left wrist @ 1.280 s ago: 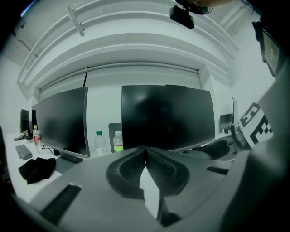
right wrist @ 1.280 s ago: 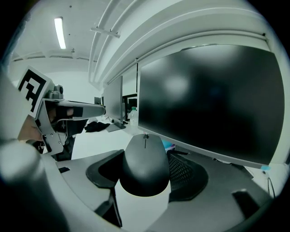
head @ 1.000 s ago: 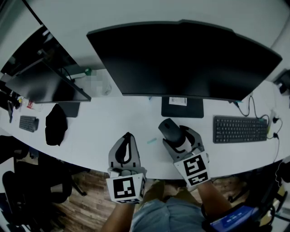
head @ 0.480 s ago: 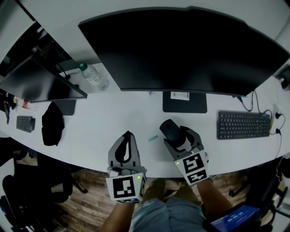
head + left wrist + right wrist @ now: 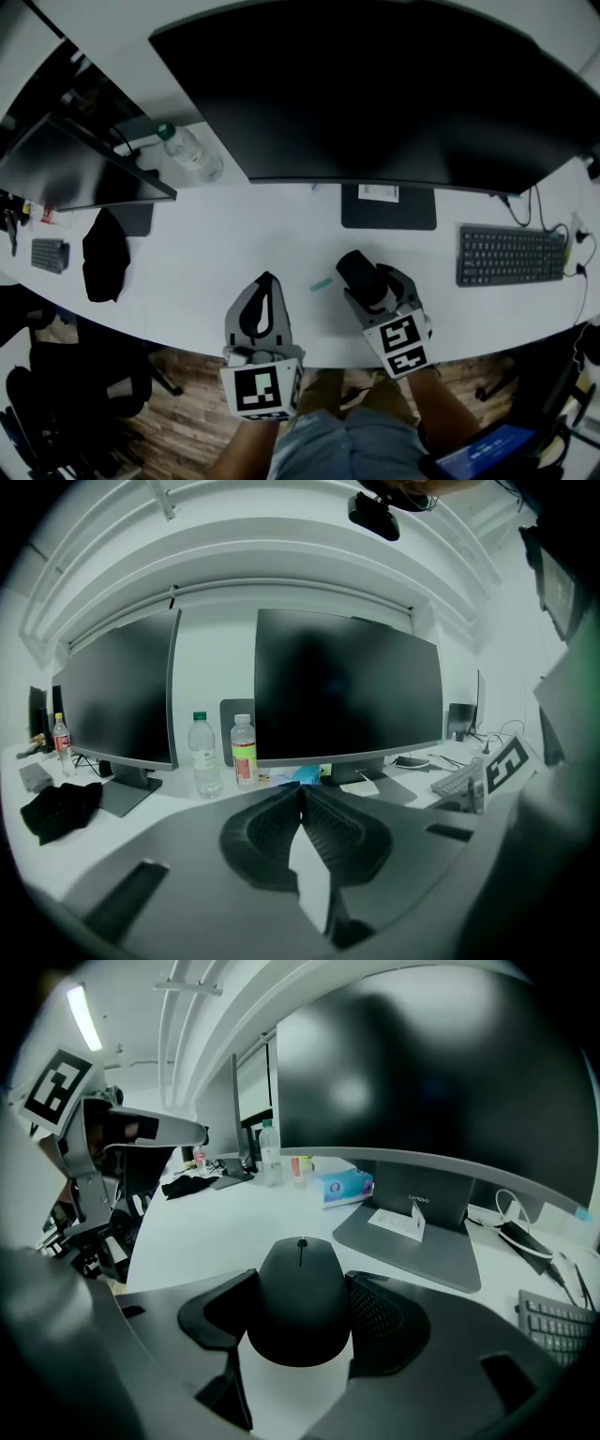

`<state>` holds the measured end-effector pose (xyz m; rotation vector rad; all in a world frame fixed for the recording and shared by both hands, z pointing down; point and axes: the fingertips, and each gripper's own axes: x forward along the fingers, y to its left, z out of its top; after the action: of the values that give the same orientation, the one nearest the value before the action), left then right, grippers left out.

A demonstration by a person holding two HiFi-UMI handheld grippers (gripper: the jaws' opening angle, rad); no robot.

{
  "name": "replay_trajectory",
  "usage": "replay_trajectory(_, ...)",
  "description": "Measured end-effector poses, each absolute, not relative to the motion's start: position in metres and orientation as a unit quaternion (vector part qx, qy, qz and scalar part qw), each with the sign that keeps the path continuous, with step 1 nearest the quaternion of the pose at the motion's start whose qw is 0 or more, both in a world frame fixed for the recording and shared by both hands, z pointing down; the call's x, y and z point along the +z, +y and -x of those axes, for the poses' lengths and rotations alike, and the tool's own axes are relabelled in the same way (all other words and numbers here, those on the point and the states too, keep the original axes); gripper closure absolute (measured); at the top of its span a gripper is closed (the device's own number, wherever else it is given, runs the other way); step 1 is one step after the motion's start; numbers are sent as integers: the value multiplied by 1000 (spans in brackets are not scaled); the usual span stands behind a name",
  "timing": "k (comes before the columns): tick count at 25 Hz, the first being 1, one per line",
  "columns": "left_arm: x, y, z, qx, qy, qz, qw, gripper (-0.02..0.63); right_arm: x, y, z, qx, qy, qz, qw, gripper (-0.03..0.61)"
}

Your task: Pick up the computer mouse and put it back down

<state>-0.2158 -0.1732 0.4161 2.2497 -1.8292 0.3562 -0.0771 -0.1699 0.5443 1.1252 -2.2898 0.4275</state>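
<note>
pinching the computer mouse (image 5: pixel 298 1312) by its two flanks, the right tongs (image 5: pixel 375 286) have it over the near part of the desk (image 5: pixel 234 244), at about 6 o'clock from the monitor stand (image 5: pixel 388 206). those flanks look smooth and curved, so the likely failure is the mouse squirting forward or twisting if the squeeze slackens before it is fully down. a tilted set-down could drop it on its nose or let it slide toward the desk edge close behind. the keyboard (image 5: pixel 511 255) at 3 o'clock is well apart. a small teal scrap (image 5: pixel 322 284) at 9 o'clock lies near but clear. the left tongs (image 5: pixel 301 799), at 8 o'clock from the mouse, are pressed together on nothing. i cannot tell whether the mouse's underside touches the desk or hangs just above it, since its own body hides that in both views. the monitor (image 5: pixel 375 94) is cut off at the top.
</note>
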Motion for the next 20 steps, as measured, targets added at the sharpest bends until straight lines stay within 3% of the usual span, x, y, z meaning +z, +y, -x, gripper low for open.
replay_trajectory(20,434,-175,221,136,-622,-761,123,606,584,-168,76,171,-834,-415,321,273)
